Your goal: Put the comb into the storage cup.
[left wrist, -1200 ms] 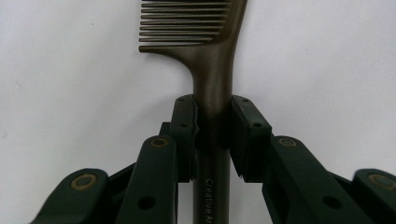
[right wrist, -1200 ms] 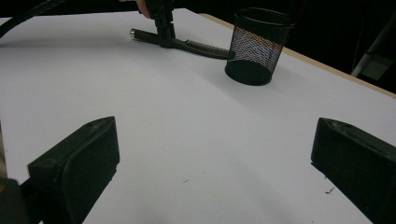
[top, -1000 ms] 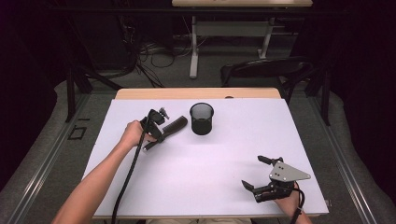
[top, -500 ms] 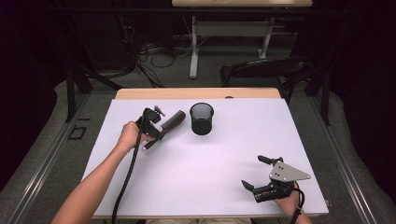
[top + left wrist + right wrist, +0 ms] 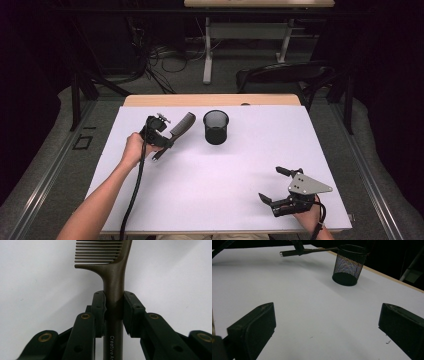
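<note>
— From above, what did the left gripper (image 5: 167, 137) hold?
— A comb (image 5: 181, 125), pinched and lifted off the table (image 5: 210, 175), teeth end just left of the mesh cup (image 5: 216, 127). The right gripper (image 5: 280, 187) rested near the front edge, jaws spread, nothing between them.

— And its own view?
— Pads (image 5: 98, 307) were clamped on the comb's (image 5: 113, 277) handle below the teeth.

— The right gripper view?
— Wide jaws over bare table (image 5: 312, 315); the cup (image 5: 348, 265) beyond, the comb (image 5: 312, 250) level beside its rim.

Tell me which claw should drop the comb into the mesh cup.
Left. The left claw already clamps the comb beside the mesh cup; the right claw sits open and farther off.
</note>
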`<state>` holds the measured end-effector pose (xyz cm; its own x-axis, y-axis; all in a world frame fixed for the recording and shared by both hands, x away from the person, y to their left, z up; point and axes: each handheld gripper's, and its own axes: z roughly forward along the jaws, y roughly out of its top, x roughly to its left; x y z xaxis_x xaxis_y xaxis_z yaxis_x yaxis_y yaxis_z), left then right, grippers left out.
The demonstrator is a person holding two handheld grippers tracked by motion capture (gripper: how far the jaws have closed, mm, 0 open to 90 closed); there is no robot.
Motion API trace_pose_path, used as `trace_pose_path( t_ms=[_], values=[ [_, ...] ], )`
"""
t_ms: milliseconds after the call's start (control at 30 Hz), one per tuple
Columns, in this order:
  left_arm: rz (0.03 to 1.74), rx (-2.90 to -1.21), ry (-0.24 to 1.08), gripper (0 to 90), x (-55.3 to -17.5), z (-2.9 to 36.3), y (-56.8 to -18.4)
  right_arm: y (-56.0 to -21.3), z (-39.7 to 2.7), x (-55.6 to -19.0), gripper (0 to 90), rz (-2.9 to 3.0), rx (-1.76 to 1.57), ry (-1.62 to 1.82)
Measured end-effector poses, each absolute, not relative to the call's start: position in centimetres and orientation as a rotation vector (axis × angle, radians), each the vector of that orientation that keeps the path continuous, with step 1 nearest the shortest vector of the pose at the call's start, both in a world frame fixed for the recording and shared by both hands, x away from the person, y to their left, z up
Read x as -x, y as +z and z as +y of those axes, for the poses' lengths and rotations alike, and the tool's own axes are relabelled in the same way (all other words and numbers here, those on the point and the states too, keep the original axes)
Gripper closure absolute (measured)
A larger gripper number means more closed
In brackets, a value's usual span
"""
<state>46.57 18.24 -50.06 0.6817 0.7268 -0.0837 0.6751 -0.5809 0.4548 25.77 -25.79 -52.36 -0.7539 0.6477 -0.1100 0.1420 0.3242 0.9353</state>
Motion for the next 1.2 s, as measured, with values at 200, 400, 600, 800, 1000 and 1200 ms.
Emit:
trace_pose_path(
  t_ms=[200, 400, 600, 800, 1000, 1200],
  values=[
    [1.076, -2.377, 0.178, 72.3, -45.8, 18.8, -50.0, -52.3, -25.8, -25.7, 0.6, 2.13, -0.699, 1.427],
    [1.078, -2.3, 0.204, 72.4, -45.2, 19.4, -50.1, -52.3, -25.8, -25.8, 0.6, 2.13, -0.698, 1.424],
    [1.072, -2.246, 0.249, 72.4, -44.6, 19.7, -50.2, -52.4, -25.8, -25.8, 0.6, 2.123, -0.698, 1.429],
    [1.069, -2.197, 0.27, 72.4, -44.1, 20.0, -50.4, -52.4, -25.8, -25.8, 0.6, 2.128, -0.699, 1.423],
    [1.065, -2.138, 0.292, 72.3, -43.7, 20.0, -50.2, -52.4, -25.8, -25.8, 0.6, 2.129, -0.696, 1.422],
    [1.041, -2.086, 0.317, 72.4, -43.4, 20.0, -50.2, -52.4, -25.8, -25.8, 0.6, 2.129, -0.698, 1.422]
  ],
)
